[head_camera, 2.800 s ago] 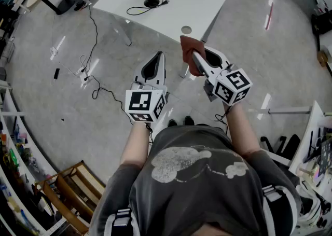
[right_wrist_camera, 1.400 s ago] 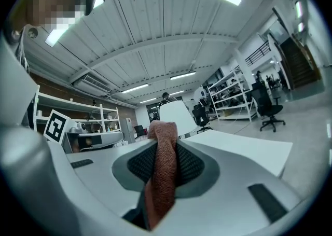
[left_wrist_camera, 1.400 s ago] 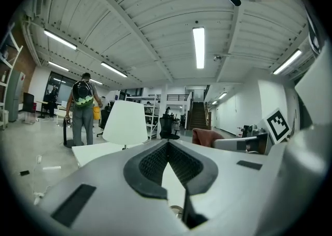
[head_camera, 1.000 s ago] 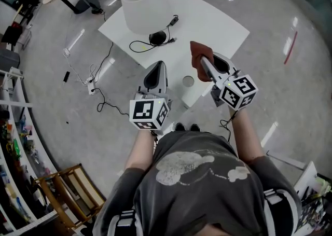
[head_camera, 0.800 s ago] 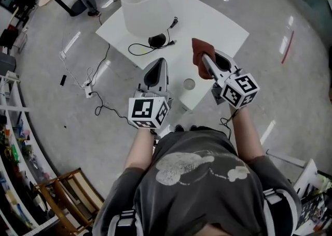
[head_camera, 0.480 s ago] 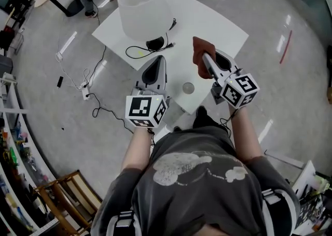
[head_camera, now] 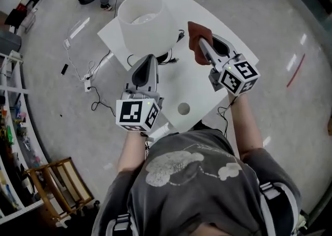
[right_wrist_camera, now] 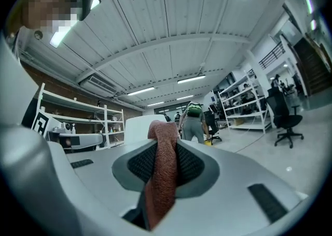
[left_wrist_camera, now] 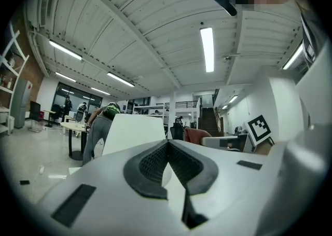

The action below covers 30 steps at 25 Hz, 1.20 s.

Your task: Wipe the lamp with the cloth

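My left gripper [head_camera: 147, 59] hangs over the table [head_camera: 197, 89] with the lamp [head_camera: 141, 19] just ahead of it; my right gripper [head_camera: 200, 44], to its right, has the cloth [head_camera: 194, 38] between its jaws, the lamp to its front-left

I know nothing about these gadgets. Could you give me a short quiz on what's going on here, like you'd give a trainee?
1. True or false: the cloth is clamped in the right gripper.
2. How do the jaws of the left gripper stand?
A. together, with nothing between them
B. wide apart
C. closed on the lamp
3. Fill in the missing word: the lamp stands on a white ___.

Key:
1. True
2. A
3. table
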Each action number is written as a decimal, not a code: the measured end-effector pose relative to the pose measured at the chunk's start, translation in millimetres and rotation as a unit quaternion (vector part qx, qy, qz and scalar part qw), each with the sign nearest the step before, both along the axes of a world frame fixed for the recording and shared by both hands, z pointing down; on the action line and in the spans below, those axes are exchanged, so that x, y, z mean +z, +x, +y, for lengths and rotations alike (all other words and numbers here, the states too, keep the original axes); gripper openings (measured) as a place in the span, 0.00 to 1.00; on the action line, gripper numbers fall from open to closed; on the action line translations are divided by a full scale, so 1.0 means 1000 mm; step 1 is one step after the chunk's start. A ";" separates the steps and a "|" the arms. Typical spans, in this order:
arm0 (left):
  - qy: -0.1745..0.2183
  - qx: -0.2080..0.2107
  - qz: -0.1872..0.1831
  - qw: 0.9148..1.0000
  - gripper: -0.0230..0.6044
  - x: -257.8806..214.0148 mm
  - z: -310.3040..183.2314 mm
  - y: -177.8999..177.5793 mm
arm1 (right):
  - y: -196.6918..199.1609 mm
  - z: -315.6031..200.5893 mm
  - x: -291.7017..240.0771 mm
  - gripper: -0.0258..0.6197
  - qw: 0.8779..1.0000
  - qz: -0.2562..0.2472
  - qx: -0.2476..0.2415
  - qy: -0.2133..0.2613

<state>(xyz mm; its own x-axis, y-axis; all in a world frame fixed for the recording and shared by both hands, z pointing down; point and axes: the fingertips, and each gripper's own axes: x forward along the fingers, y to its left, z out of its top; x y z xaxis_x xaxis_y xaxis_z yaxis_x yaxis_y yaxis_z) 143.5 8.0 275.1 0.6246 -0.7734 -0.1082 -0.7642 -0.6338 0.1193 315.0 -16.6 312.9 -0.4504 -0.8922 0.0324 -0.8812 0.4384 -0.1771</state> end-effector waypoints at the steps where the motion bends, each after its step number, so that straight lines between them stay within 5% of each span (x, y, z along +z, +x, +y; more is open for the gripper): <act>1: 0.001 -0.012 0.001 1.000 0.05 -0.006 -0.004 -0.003 | -0.002 -0.011 -0.008 0.17 1.000 0.004 -0.011 0.004; 11: -0.001 -0.117 -0.003 0.993 0.05 -0.008 -0.048 -0.023 | -0.031 -0.122 -0.048 0.17 0.993 0.037 -0.107 0.046; 15: -0.002 -0.138 -0.015 0.990 0.05 0.017 -0.055 -0.022 | -0.042 -0.145 -0.023 0.17 0.988 0.064 -0.129 0.055; 30: -0.046 -0.187 -0.029 0.981 0.05 0.050 -0.070 -0.027 | -0.037 -0.159 0.065 0.17 0.989 0.000 -0.140 -0.043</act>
